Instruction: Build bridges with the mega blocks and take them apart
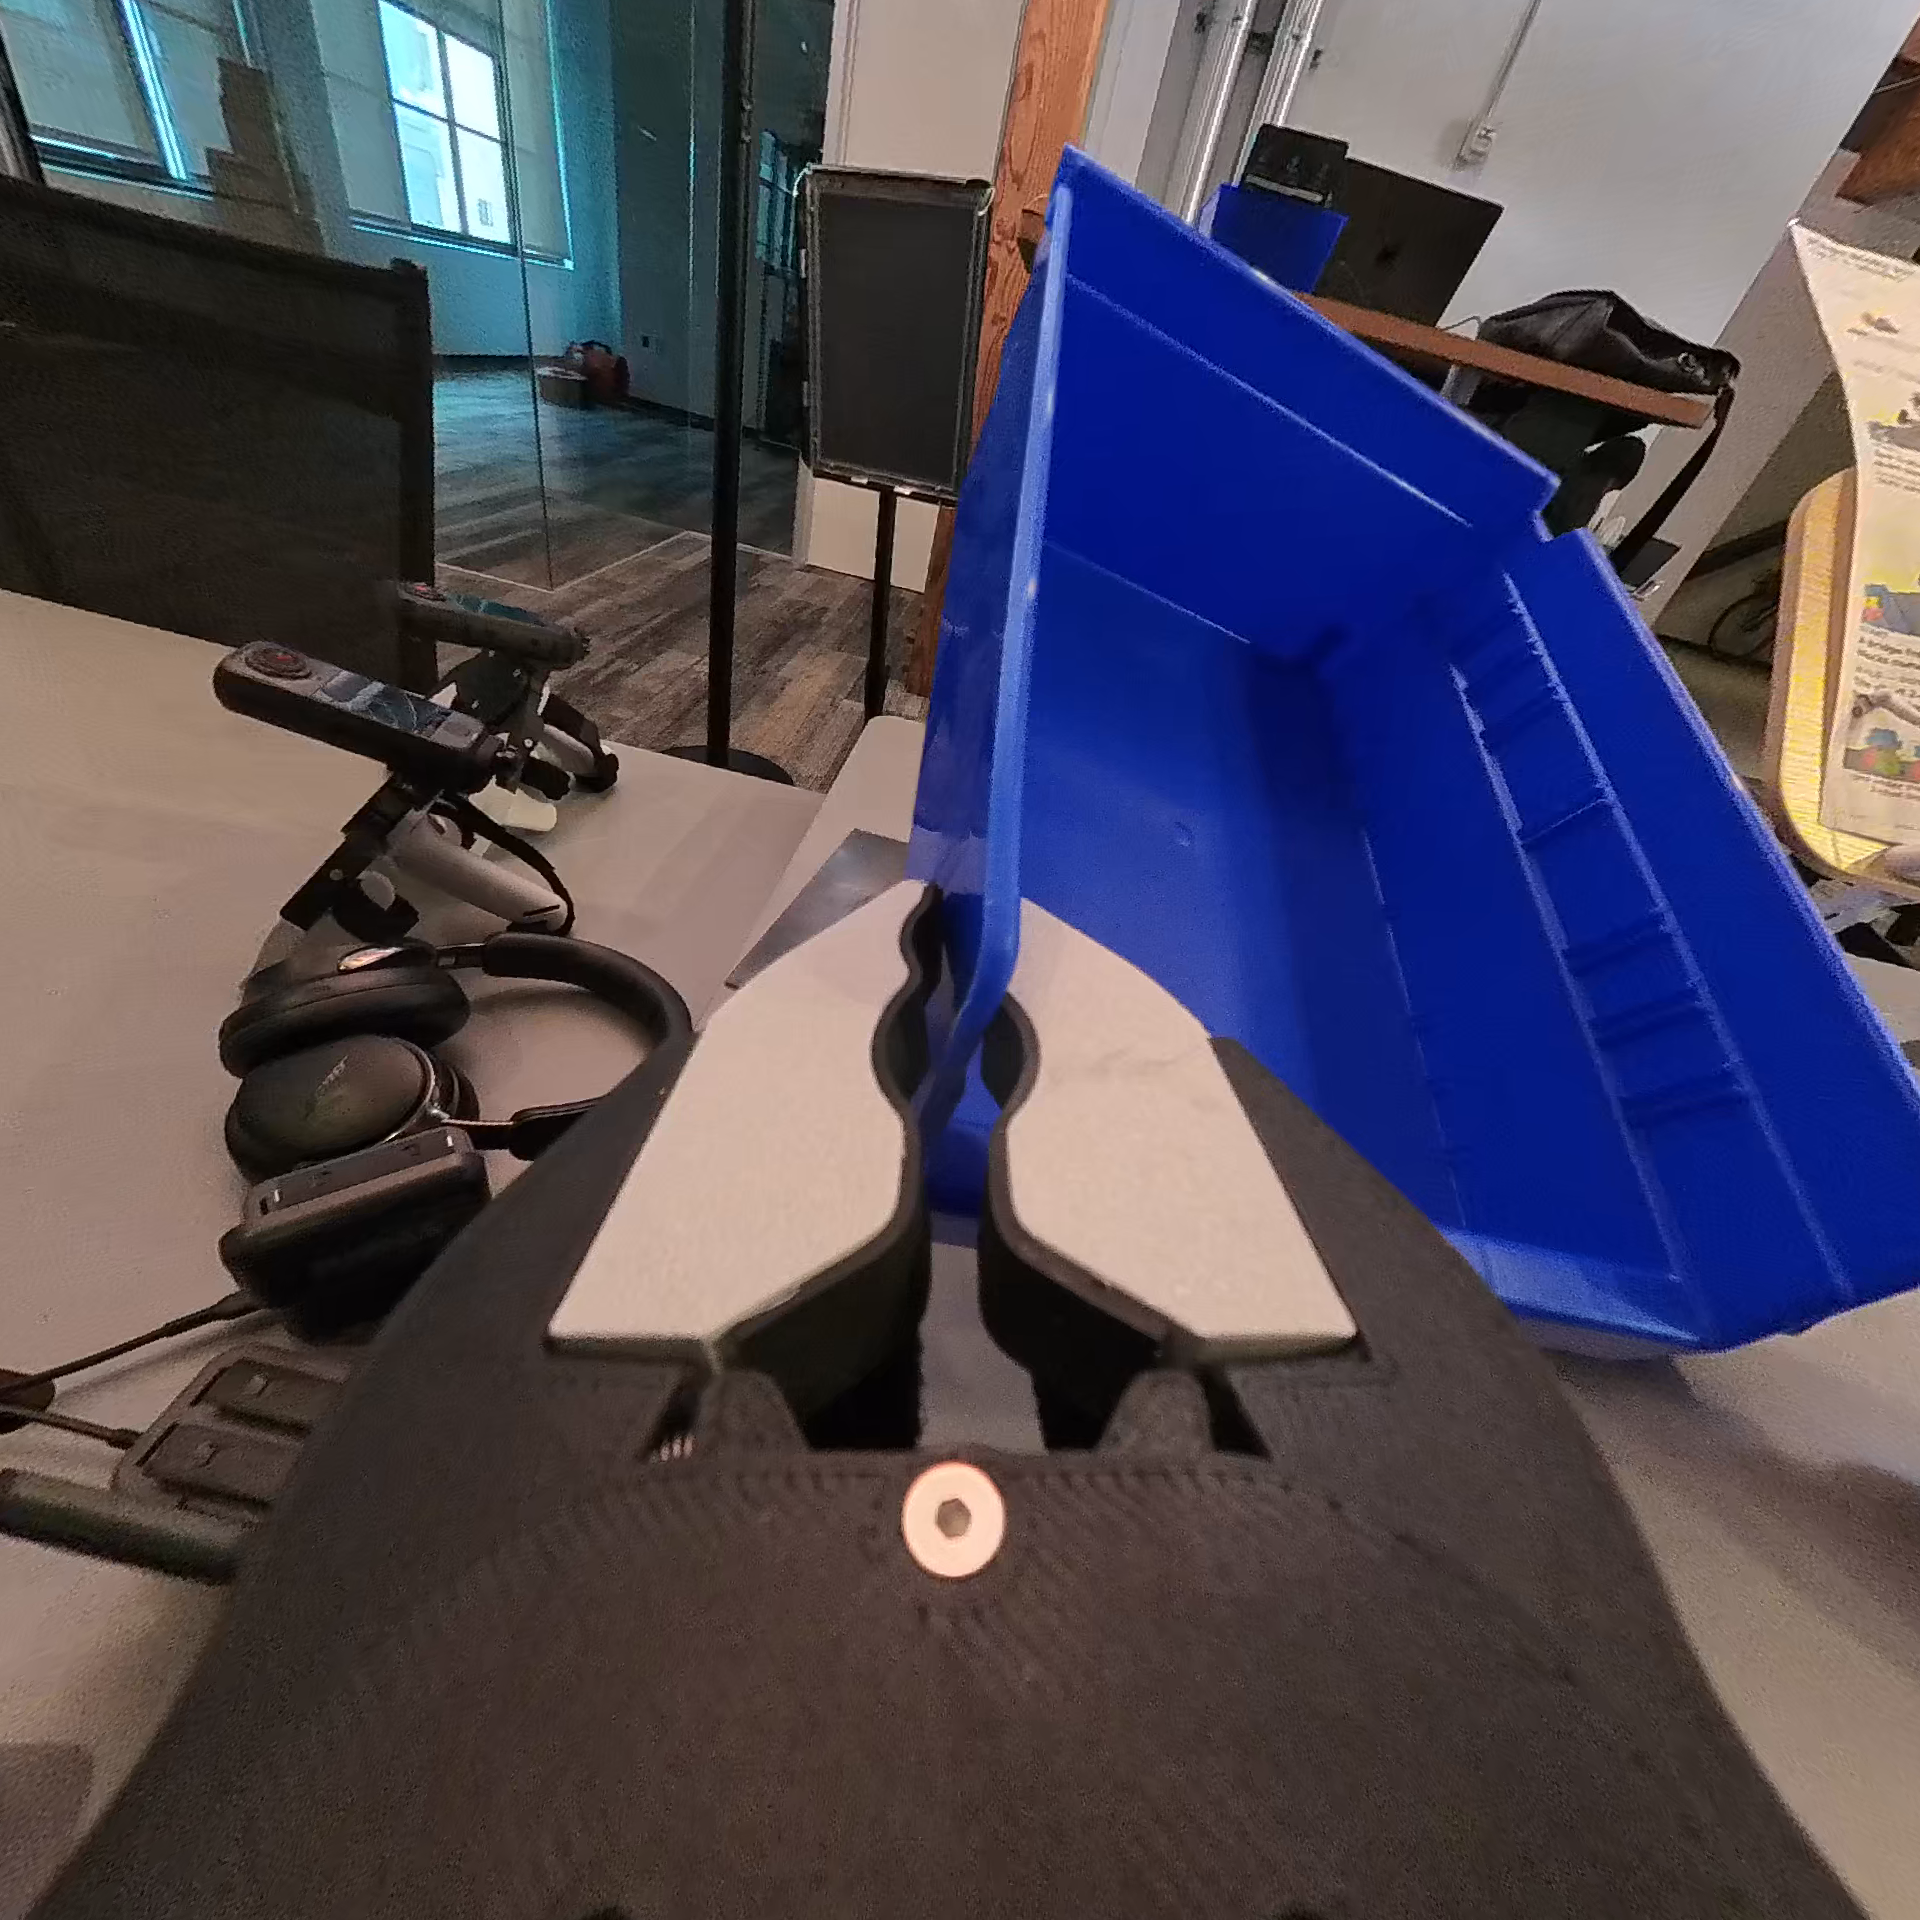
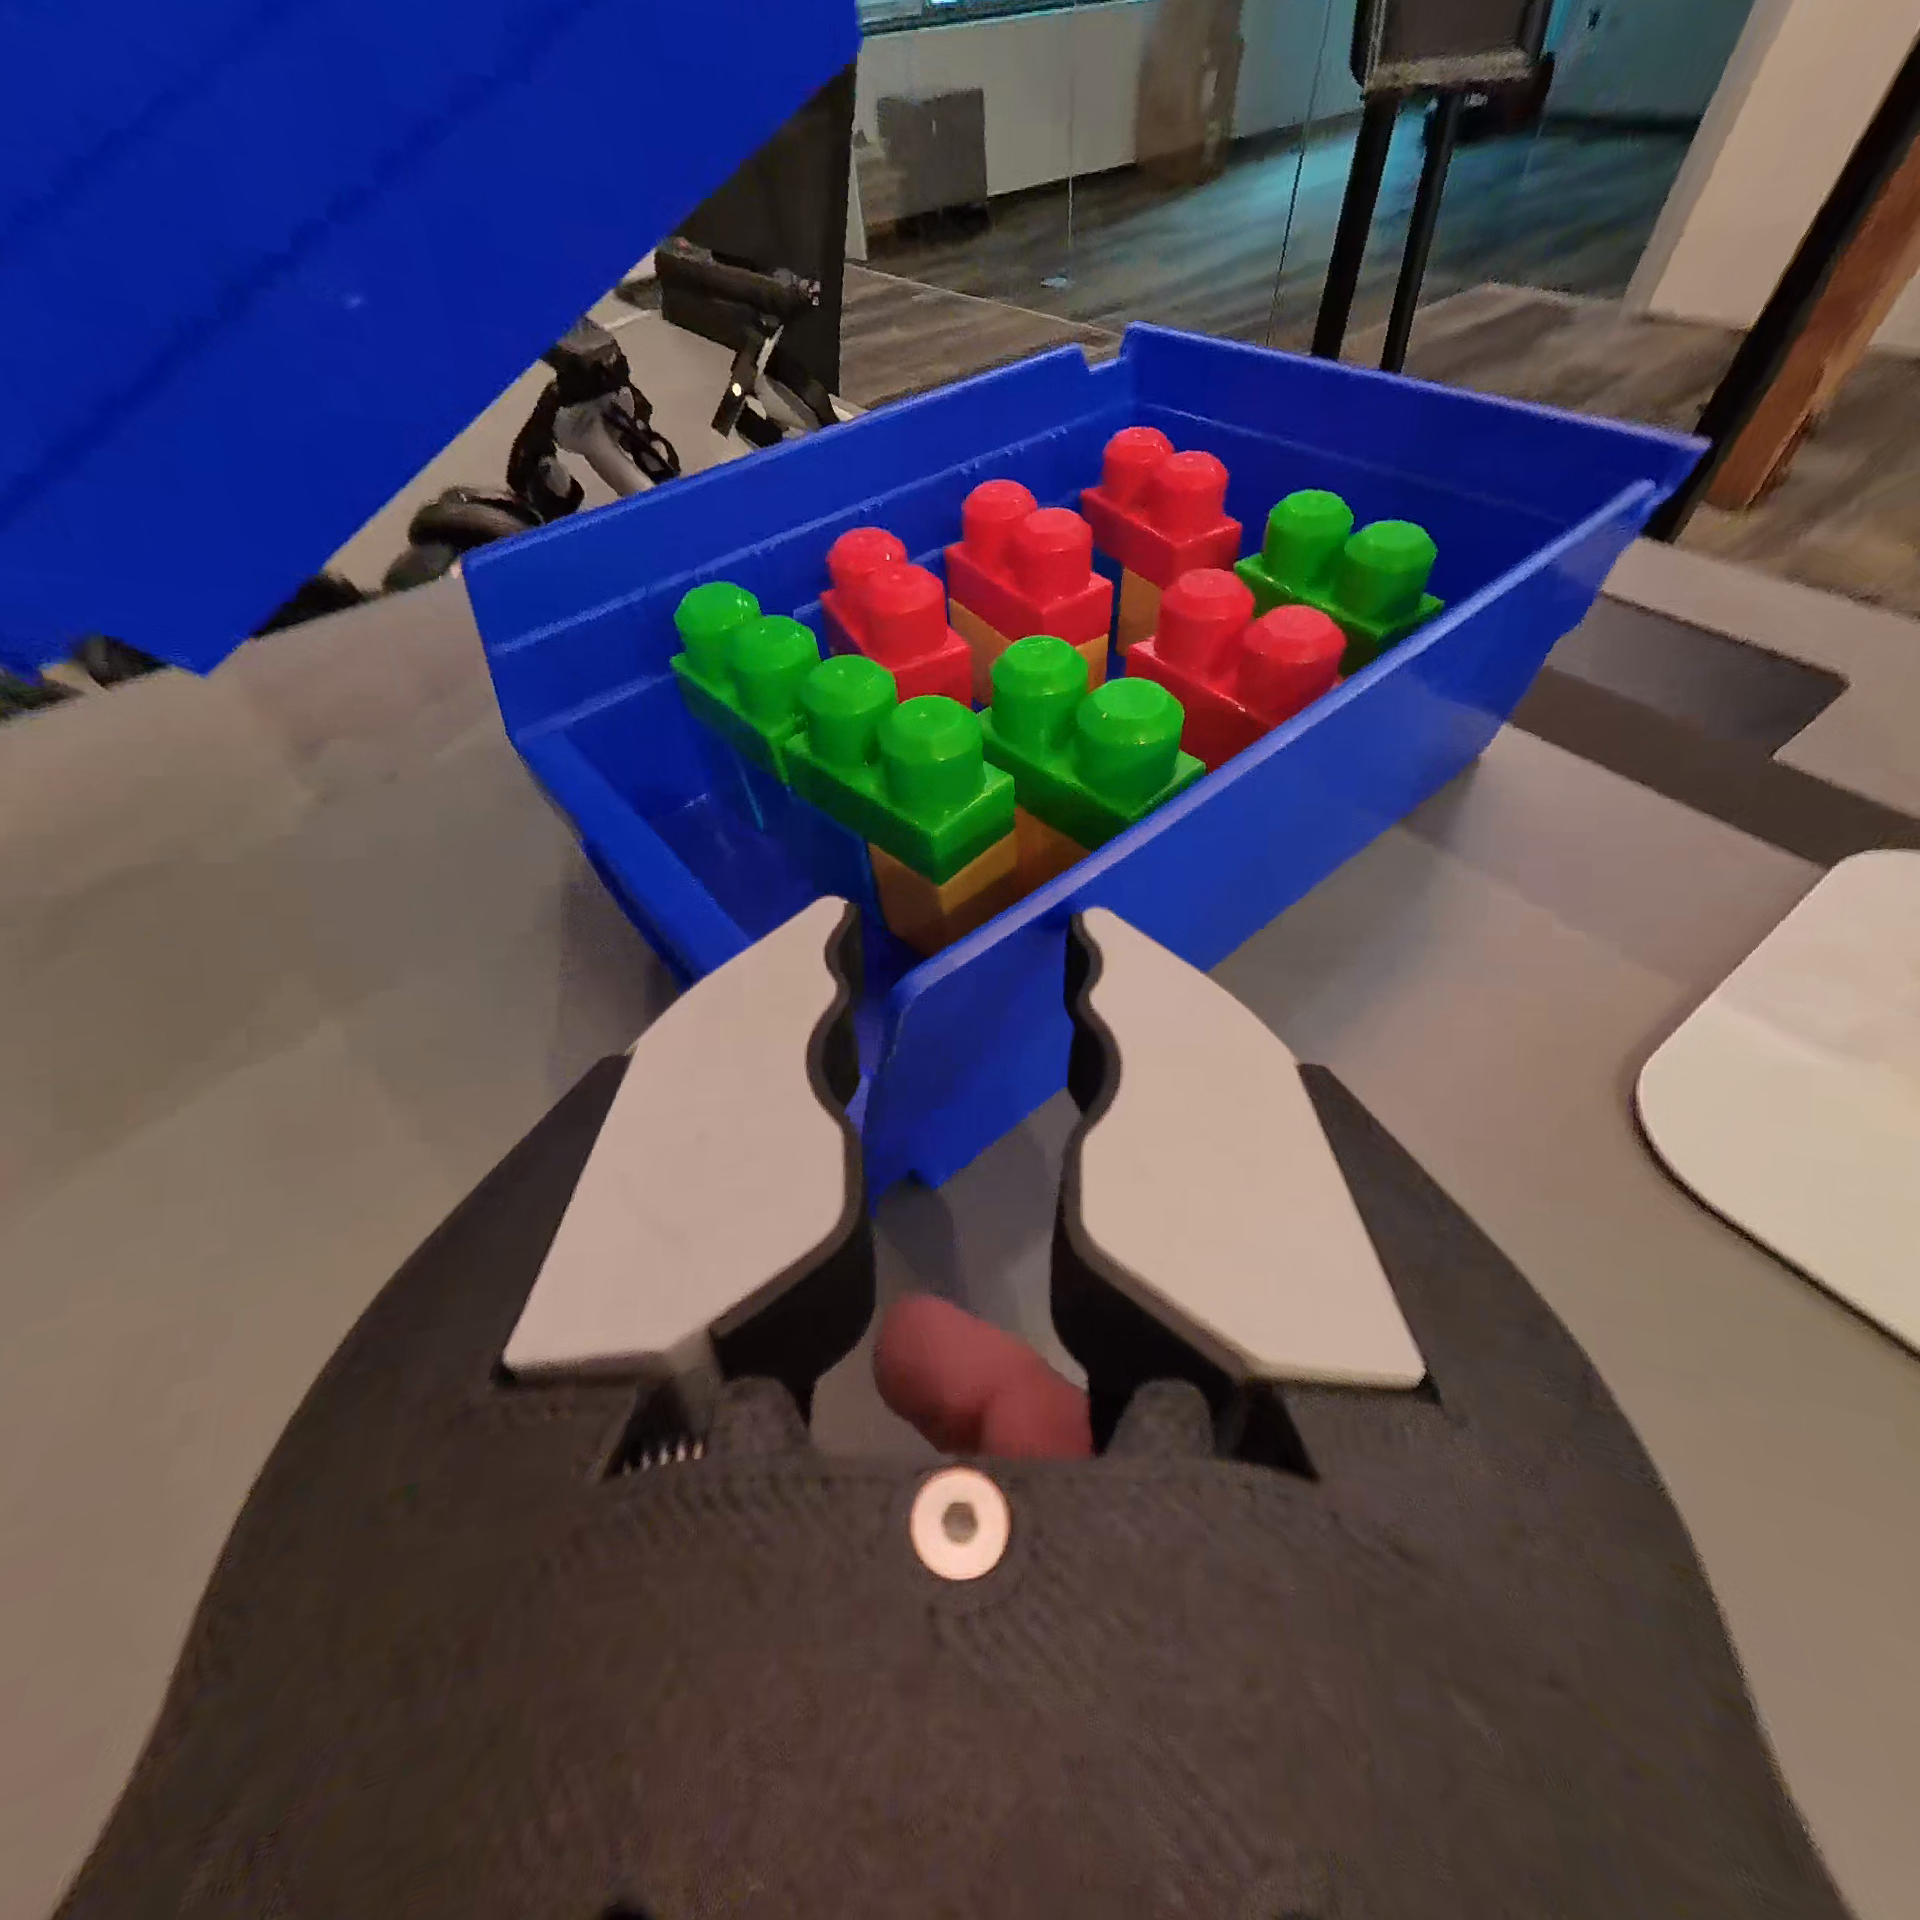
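Observation:
In the left wrist view my left gripper (image 1: 966, 935) is shut on the thin side wall of an empty blue bin (image 1: 1247, 779). It holds the bin lifted and tilted above the table. The same bin fills the upper left of the right wrist view (image 2: 312, 260). A second blue bin (image 2: 1351, 748) stands on the table and holds several upright stacks of green blocks (image 2: 904, 769) and red blocks (image 2: 1039, 561) on orange blocks (image 2: 935, 894). My right gripper (image 2: 961, 987) is open, its pads on either side of this bin's near wall without pressing on it.
Black headphones (image 1: 343, 1049), hand-held camera rigs (image 1: 416, 727) and a black switch box (image 1: 229, 1423) lie on the grey table (image 1: 125, 831) to the left. A white rounded board (image 2: 1787, 1091) lies at the right. A printed box (image 1: 1870, 623) stands far right. My hands' fingertips stand some 40 cm from each other.

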`<action>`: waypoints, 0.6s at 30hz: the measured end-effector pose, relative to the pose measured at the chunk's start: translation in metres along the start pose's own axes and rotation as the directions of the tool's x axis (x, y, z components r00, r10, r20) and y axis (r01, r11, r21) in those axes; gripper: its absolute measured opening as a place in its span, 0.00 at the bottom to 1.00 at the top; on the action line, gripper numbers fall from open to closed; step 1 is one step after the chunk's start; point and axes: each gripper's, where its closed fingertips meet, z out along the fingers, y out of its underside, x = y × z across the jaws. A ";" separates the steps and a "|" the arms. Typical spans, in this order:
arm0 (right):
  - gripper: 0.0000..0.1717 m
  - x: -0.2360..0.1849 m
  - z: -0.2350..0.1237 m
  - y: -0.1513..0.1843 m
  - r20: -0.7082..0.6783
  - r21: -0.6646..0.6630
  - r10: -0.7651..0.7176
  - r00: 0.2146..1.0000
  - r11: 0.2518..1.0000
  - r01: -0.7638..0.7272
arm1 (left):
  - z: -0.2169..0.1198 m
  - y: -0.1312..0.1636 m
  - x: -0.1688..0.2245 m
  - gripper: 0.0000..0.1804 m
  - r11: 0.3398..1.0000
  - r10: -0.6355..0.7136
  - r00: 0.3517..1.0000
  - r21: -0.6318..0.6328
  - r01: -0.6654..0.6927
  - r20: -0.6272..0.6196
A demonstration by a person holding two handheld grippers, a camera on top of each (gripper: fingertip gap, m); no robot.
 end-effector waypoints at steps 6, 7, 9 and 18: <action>0.20 -0.005 0.017 -0.004 -0.006 0.043 -0.073 0.997 0.996 0.073 | 0.003 -0.002 0.012 0.03 1.000 0.000 1.000 0.006 0.000 -0.024; 0.20 -0.003 0.022 -0.005 -0.015 0.044 -0.073 0.997 0.996 0.073 | 0.003 -0.003 0.013 0.03 1.000 0.003 1.000 0.007 -0.003 -0.023; 0.19 0.002 0.036 -0.008 -0.026 0.036 -0.067 0.997 0.997 0.068 | 0.004 -0.004 0.017 0.03 1.000 0.010 1.000 0.009 -0.010 -0.020; 0.26 -0.027 0.000 -0.083 0.263 0.151 0.201 0.944 0.957 -0.246 | 0.007 -0.034 0.078 0.03 0.966 0.243 0.969 0.084 -0.246 0.044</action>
